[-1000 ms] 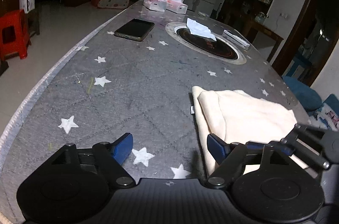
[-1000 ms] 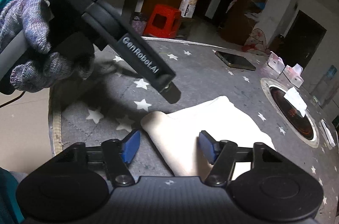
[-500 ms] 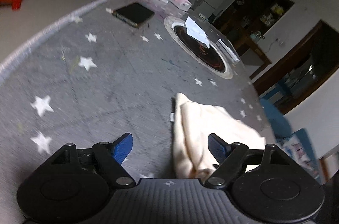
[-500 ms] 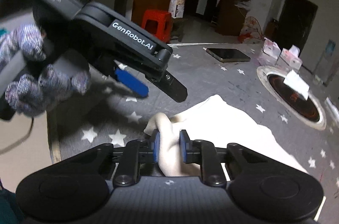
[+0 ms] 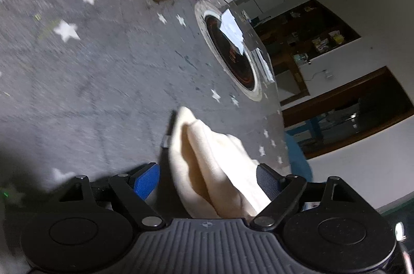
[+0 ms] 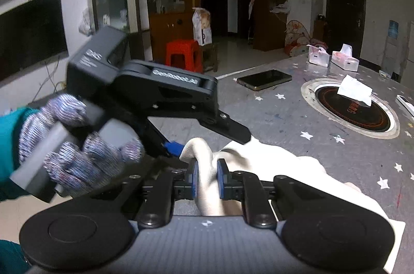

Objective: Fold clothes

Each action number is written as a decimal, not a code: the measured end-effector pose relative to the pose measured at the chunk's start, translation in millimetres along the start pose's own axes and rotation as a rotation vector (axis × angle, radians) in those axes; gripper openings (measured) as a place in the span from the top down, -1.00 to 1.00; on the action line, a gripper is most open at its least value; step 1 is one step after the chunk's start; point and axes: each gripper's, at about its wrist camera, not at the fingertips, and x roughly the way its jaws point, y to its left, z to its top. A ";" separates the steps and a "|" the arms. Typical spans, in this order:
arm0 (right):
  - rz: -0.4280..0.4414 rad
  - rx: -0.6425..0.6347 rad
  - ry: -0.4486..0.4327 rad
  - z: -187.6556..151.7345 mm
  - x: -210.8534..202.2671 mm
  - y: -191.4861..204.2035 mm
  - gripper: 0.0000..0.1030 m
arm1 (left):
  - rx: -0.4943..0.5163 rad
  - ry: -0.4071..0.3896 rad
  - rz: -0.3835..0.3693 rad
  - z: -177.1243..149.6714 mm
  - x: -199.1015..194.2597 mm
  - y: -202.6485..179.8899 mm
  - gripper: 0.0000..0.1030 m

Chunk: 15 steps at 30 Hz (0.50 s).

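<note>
Two grippers are working one corner of the cream garment (image 6: pixel 292 170), which is lying bunched on the grey star-print table cover (image 5: pixel 103 72) near your edge. Your right gripper (image 6: pixel 206 179) is clamping a raised fold of that cloth between its blue pads (image 6: pixel 194 179), jaws nearly together with fabric squeezed in the gap. Your left gripper (image 5: pixel 207 179) is sitting with jaws wide apart, straddling the humped edge of the same garment; the cloth is running between the pads without being pinched. From the right wrist view, your gloved left hand (image 6: pixel 77 144) is bringing that tool in just beside the right one. You're looking to be at the grasp stage of a fold: one side secured, the other lining up. Next move is calling for closing the left jaws on a single clean layer, spaced far enough from the right grip to tension an edge, then lifting together. Left view is motion-blurred, so I can't tell how many layers are sitting in that gap. Further out, a phone (image 6: pixel 264 79), two tissue boxes (image 6: pixel 333 59) and the inset round burner (image 6: pixel 349 110) with a crumpled tissue (image 6: pixel 354 92) on it are lying well apart from the cloth, so nothing is blocking the fold; the crowding of the two tools is the real constraint.
</note>
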 end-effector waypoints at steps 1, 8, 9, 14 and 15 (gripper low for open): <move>0.003 0.006 -0.006 -0.2 -1.9 -0.9 0.75 | -0.012 0.008 -0.017 0.2 3.2 0.6 -0.59; 0.034 0.011 0.000 -10.4 -1.1 4.0 0.74 | -0.065 0.038 -0.033 -2.9 17.5 12.2 0.48; 0.039 0.015 0.005 -11.7 0.1 3.7 0.73 | -0.068 0.039 -0.033 -3.6 18.2 14.1 0.55; 0.015 0.043 0.005 -18.6 -2.7 0.4 0.50 | -0.056 0.037 -0.032 -5.4 18.8 17.9 0.68; 0.010 0.050 0.005 -20.2 -4.5 -1.1 0.45 | -0.049 0.036 -0.032 -5.7 18.8 17.3 0.68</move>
